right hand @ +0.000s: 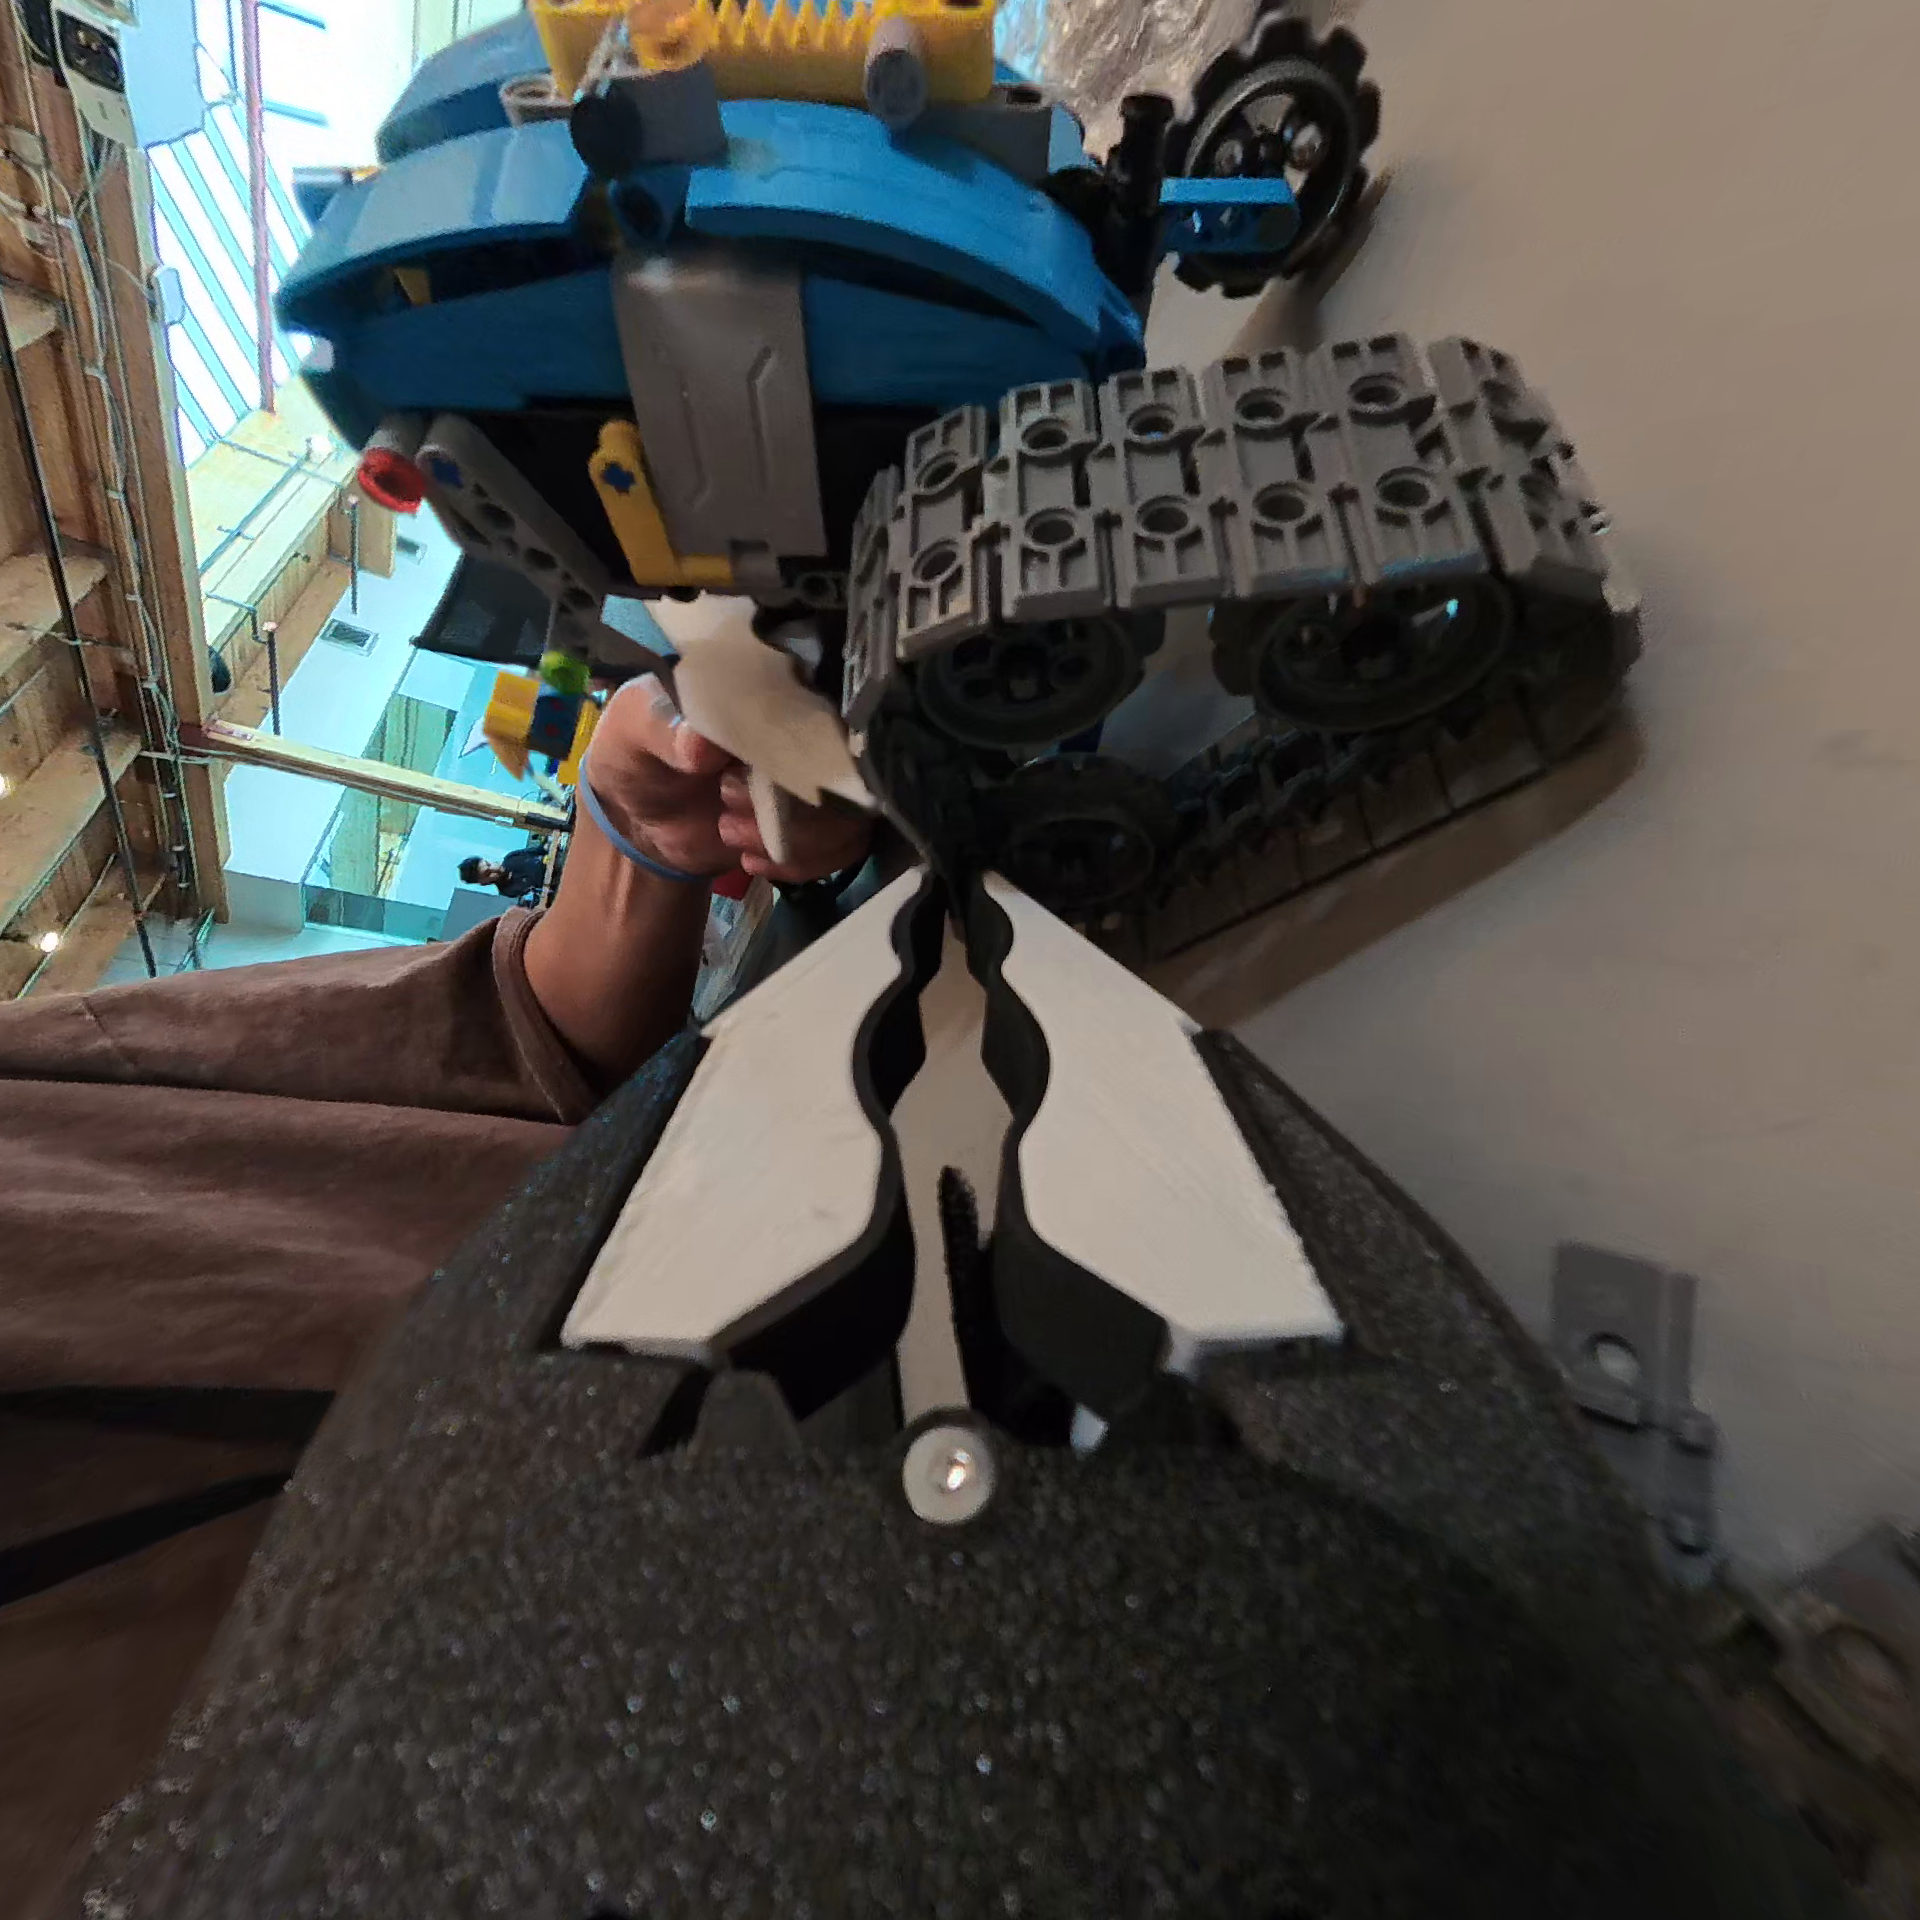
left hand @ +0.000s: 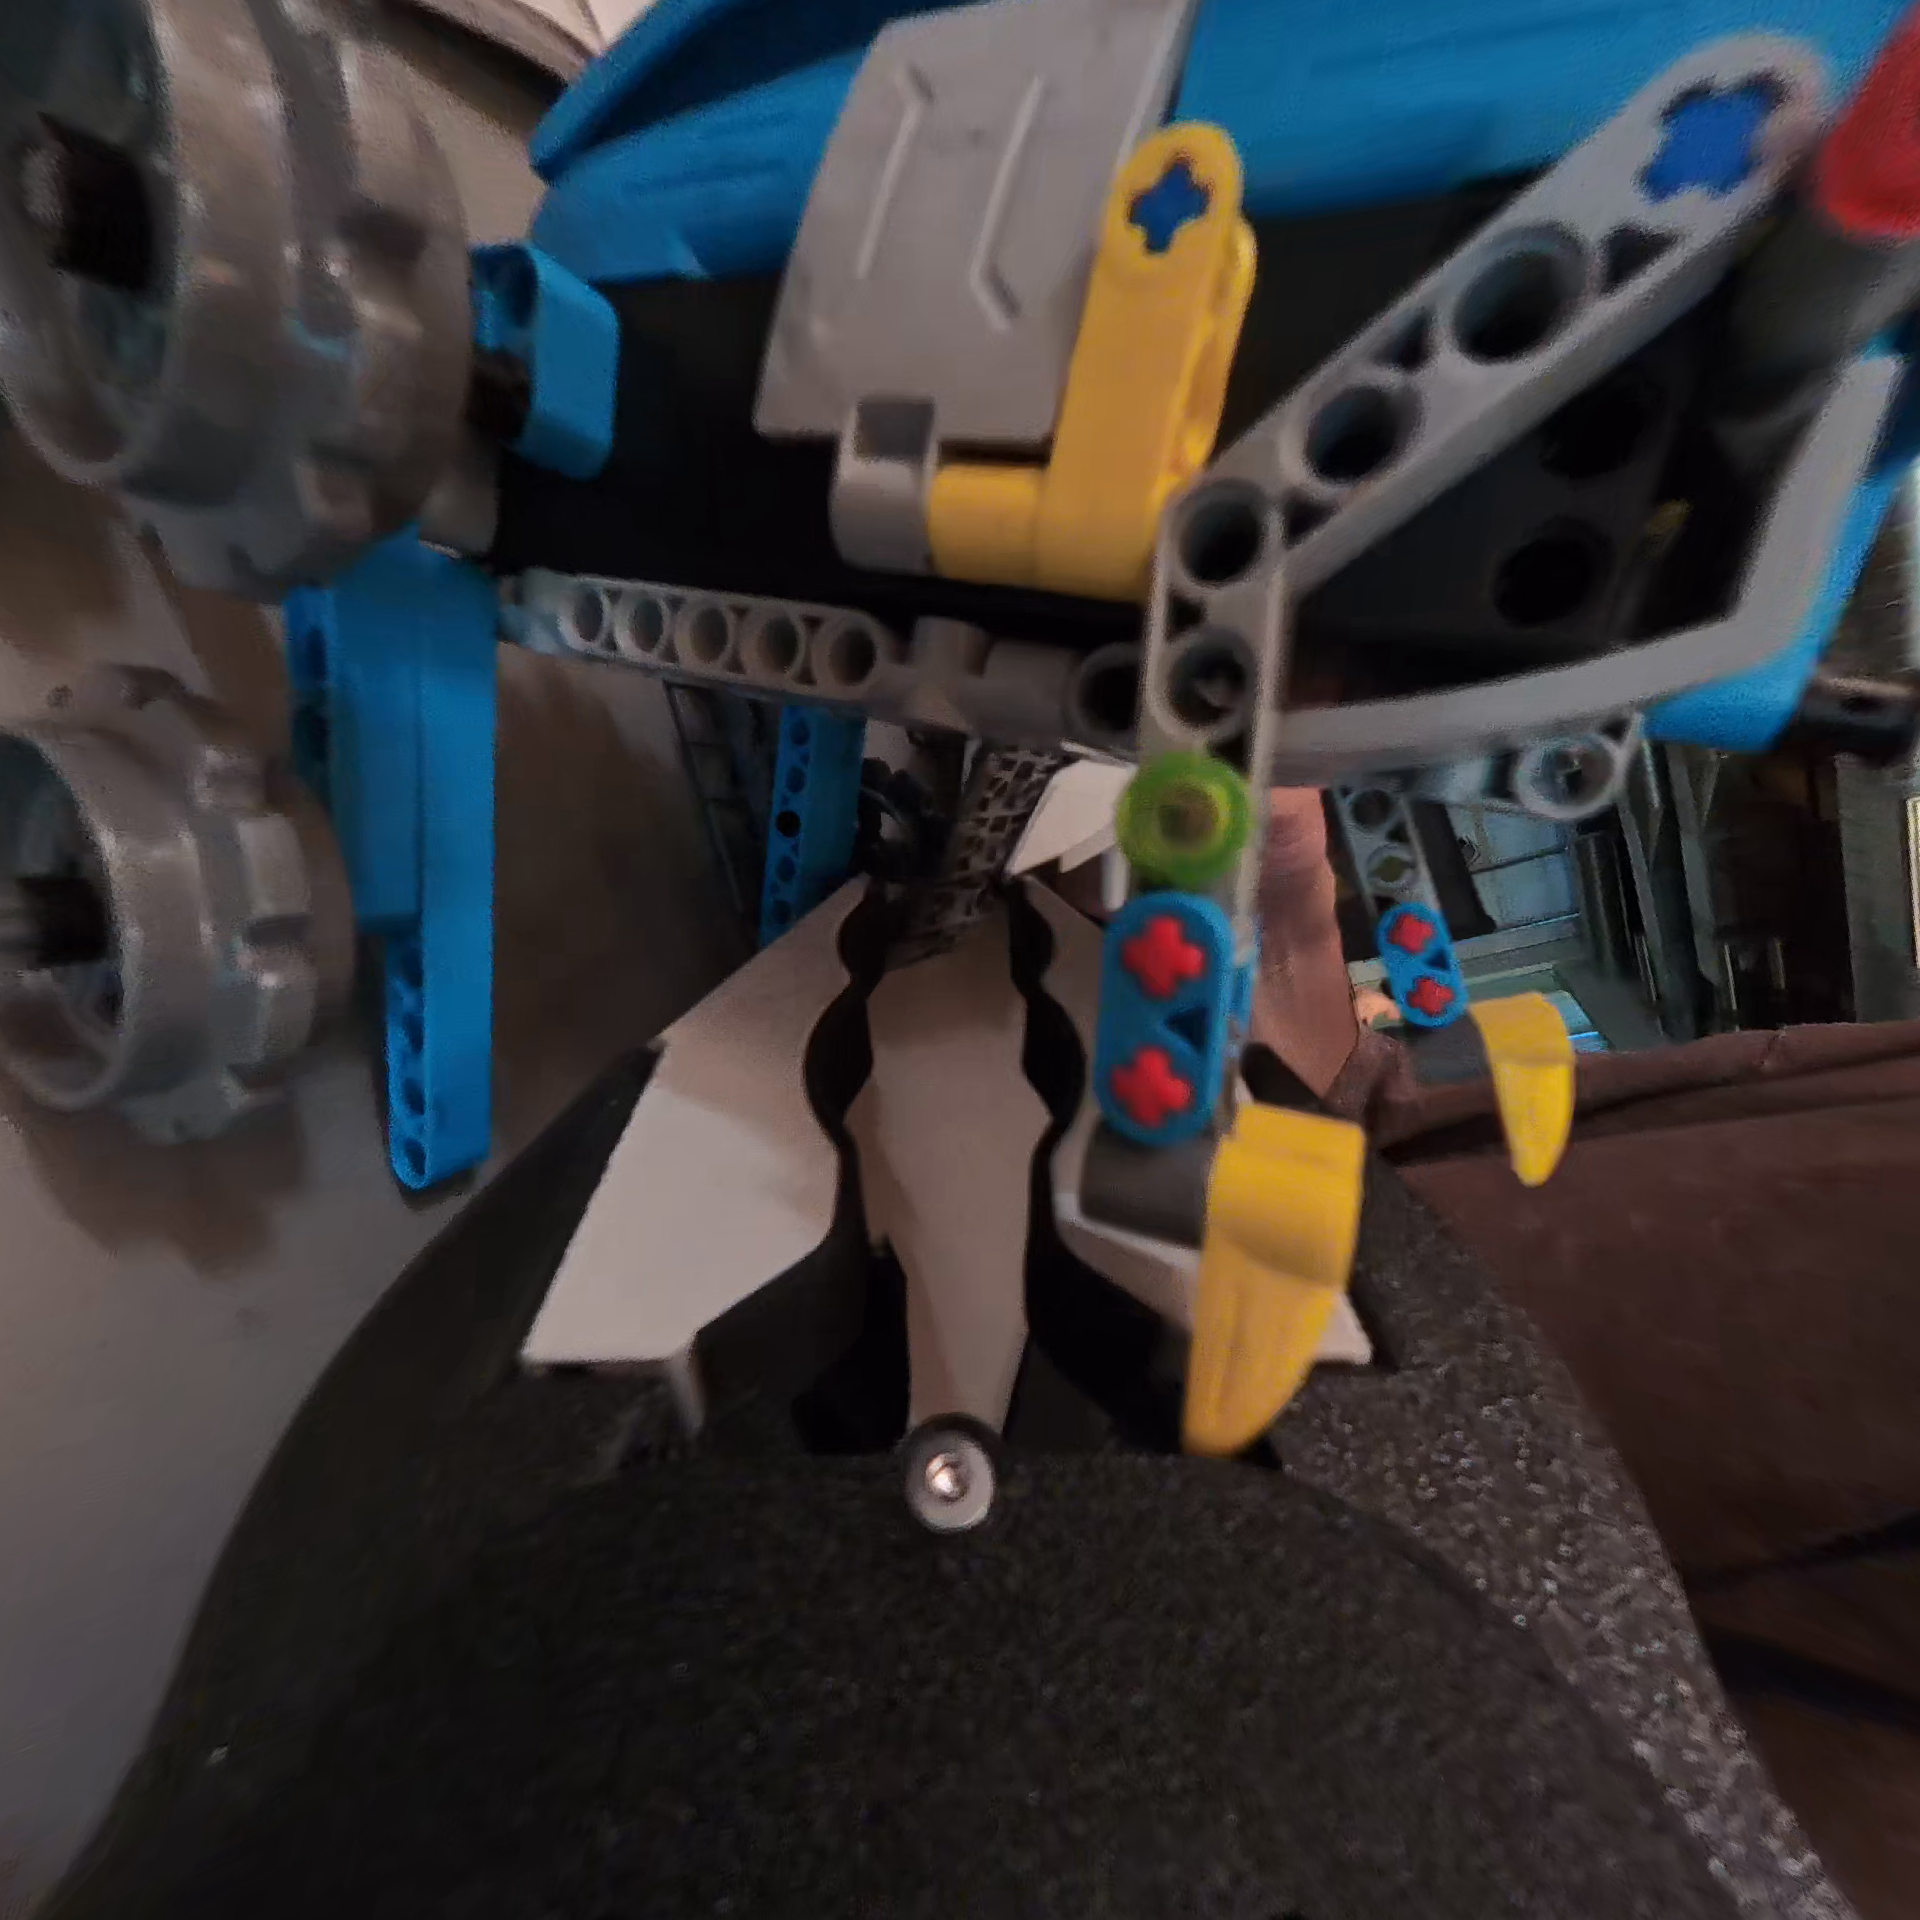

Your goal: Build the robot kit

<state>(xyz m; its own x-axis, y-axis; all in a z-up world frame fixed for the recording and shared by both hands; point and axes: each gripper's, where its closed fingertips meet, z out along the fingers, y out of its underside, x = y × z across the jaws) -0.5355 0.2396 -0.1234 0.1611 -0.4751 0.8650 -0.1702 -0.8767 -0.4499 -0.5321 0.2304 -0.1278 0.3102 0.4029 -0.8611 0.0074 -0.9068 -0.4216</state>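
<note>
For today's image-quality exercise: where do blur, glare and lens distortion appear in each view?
Left wrist view: the toy vehicle is blurred, its grey wheels most. Right wrist view: sharper, grey track crisp, bright windows washed out, straight edges bowed by the wide-angle lens.

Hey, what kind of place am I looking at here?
Probably a large indoor public hall or atrium, not a home. Behind the toy tracked vehicle on the pale tabletop, the right wrist view shows timber framing, a glazed roof and a lower floor level with a distant person.
</note>
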